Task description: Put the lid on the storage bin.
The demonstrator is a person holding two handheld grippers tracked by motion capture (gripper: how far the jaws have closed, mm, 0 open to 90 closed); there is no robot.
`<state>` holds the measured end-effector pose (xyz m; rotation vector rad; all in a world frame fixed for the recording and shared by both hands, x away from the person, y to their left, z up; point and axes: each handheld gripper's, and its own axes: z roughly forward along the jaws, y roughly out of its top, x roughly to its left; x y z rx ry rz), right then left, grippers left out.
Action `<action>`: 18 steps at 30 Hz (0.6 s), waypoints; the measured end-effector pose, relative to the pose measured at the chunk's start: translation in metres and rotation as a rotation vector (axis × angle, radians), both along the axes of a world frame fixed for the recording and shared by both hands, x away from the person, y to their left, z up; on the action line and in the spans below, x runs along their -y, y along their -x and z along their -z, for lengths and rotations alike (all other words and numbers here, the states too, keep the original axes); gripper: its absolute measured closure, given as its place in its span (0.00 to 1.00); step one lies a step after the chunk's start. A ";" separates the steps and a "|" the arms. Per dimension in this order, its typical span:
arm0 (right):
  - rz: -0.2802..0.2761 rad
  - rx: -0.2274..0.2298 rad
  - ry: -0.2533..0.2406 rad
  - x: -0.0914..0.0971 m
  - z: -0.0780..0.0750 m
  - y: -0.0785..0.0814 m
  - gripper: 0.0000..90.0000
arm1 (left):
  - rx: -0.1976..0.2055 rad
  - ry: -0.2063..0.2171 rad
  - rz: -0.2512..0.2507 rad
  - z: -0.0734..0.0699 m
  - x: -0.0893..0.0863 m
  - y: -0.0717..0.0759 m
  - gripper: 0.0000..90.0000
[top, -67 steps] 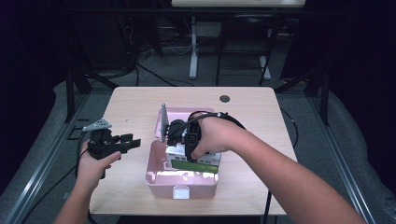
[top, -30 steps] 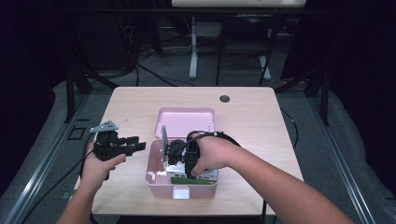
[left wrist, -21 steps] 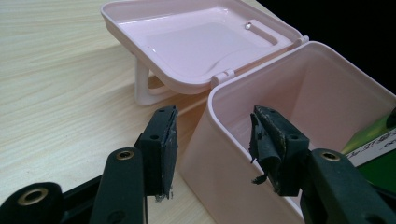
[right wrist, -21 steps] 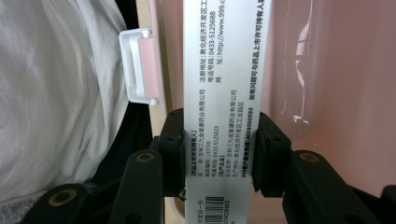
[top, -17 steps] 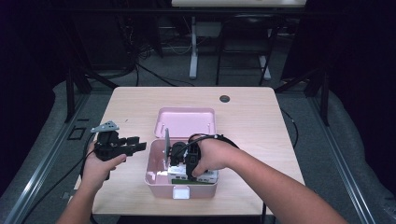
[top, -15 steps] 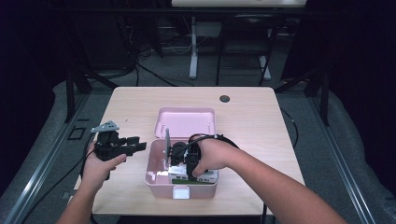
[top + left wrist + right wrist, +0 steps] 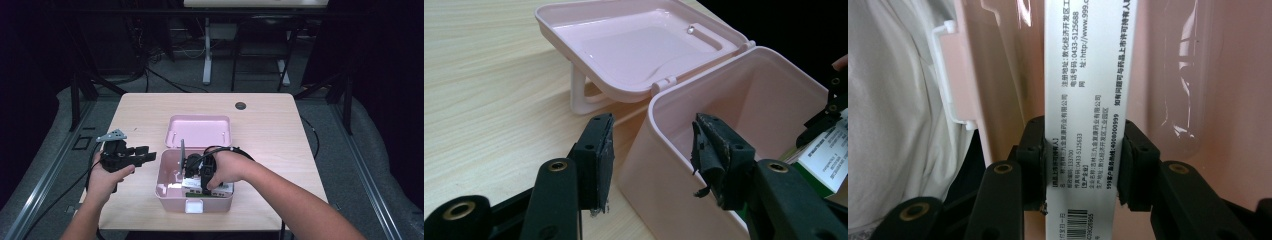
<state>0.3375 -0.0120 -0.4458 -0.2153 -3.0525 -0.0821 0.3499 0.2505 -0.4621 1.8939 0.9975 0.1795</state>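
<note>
R gripper [image 7: 1081,165] fingers clamped on white box [image 7: 1085,90], now lower inside pink bin [image 7: 172,192], frame centre: nearly placed. L gripper [image 7: 651,160] fingers apart, holding nothing.

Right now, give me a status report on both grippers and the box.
Right gripper shut on white-and-green carton, low inside pink box. Left gripper open, astride the box's near wall. Lid open behind, nothing in the way.
</note>
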 end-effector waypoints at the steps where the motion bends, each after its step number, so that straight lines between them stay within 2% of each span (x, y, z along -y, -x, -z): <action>1: -0.005 0.002 0.002 0.000 0.001 0.000 0.68 | 0.000 0.001 -0.001 0.000 0.000 0.000 0.56; 18: -0.003 -0.004 0.016 -0.001 0.017 0.000 0.68 | -0.004 -0.001 -0.001 0.001 0.001 -0.001 0.56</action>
